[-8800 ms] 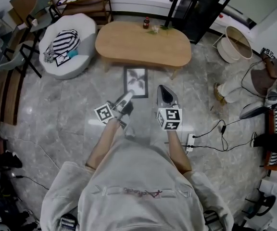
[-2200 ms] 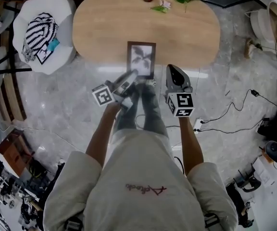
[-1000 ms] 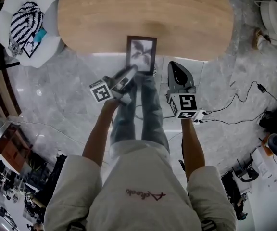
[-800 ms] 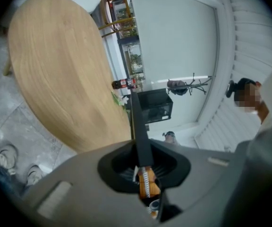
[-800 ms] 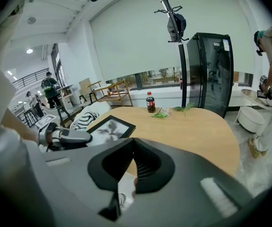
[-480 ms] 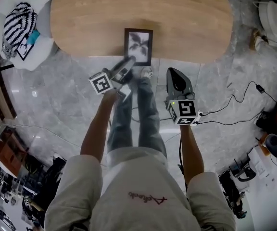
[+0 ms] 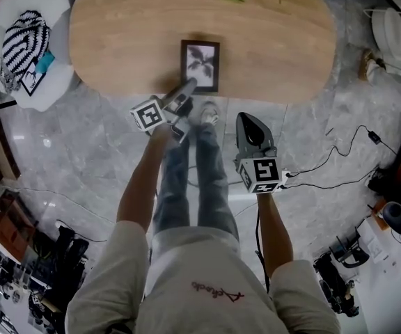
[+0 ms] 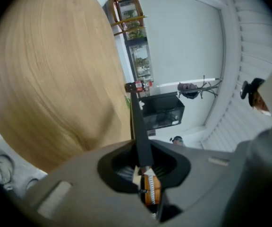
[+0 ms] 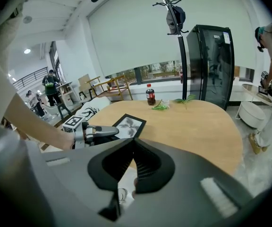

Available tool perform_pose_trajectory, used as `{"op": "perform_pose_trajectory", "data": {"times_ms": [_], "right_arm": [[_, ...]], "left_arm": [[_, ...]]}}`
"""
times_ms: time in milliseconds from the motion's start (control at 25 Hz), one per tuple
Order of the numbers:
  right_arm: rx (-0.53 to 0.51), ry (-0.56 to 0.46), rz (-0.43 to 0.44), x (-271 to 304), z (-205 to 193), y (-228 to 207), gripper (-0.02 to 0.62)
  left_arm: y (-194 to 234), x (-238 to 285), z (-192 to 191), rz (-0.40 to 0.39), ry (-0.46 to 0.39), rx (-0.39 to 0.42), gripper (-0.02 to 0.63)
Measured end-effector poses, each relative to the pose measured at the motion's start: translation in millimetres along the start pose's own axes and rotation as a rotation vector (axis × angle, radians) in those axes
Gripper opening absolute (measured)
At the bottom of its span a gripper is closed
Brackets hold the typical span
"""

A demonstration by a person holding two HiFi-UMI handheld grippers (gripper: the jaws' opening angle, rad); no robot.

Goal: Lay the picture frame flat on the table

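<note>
The dark picture frame (image 7: 200, 65) with a leaf print lies flat or nearly flat on the oval wooden table (image 7: 117, 26), just inside its near edge. My left gripper (image 7: 189, 85) is shut on the frame's near edge. In the left gripper view the frame (image 8: 137, 122) shows edge-on as a thin dark bar between the jaws of the left gripper (image 8: 143, 162). My right gripper (image 7: 246, 118) hangs over the floor, short of the table, shut and empty. The right gripper view shows its pads (image 9: 134, 143) together, with the frame (image 9: 129, 125) beyond.
A cola bottle (image 9: 150, 94) and green sprigs (image 9: 160, 107) stand at the table's far side. A white seat with a striped cushion (image 7: 23, 44) is at the left. Cables (image 7: 340, 162) trail on the floor at the right. A black cabinet (image 9: 210, 65) stands behind.
The left gripper has carried the frame from the floor up to the table. Over the last second it moved the frame further in over the tabletop and lower. The right gripper stayed shut.
</note>
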State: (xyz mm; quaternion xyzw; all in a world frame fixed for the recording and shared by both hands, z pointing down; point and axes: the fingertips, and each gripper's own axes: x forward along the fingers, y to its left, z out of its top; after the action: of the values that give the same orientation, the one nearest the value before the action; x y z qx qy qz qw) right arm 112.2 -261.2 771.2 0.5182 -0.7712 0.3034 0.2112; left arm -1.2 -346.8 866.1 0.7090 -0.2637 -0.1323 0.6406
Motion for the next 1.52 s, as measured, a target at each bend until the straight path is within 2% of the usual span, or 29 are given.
{"op": "perform_pose_trajectory", "data": {"times_ms": [560, 760, 1000, 1080, 1280, 1360, 1520], "right_arm": [[0.018, 0.053, 0.025, 14, -18, -4, 0.003], [0.017, 0.066, 0.029, 14, -27, -7, 0.003], [0.018, 0.051, 0.032, 19, -28, -7, 0.003], [0.018, 0.048, 0.034, 19, -29, -6, 0.003], [0.023, 0.050, 0.033, 21, -34, -4, 0.003], [0.025, 0.052, 0.034, 22, -35, -3, 0.003], [0.031, 0.064, 0.044, 21, -39, 2, 0.003]], "left_arm": [[40, 27, 22, 0.048, -0.024, 0.007, 0.048], [44, 36, 26, 0.022, -0.023, 0.008, 0.049], [58, 41, 23, 0.084, -0.001, 0.012, 0.054], [57, 41, 23, 0.085, 0.007, 0.024, 0.080], [49, 42, 24, 0.093, 0.030, 0.074, 0.234], [46, 43, 23, 0.117, 0.060, 0.130, 0.293], [45, 44, 15, 0.198, 0.175, 0.299, 0.325]]}}
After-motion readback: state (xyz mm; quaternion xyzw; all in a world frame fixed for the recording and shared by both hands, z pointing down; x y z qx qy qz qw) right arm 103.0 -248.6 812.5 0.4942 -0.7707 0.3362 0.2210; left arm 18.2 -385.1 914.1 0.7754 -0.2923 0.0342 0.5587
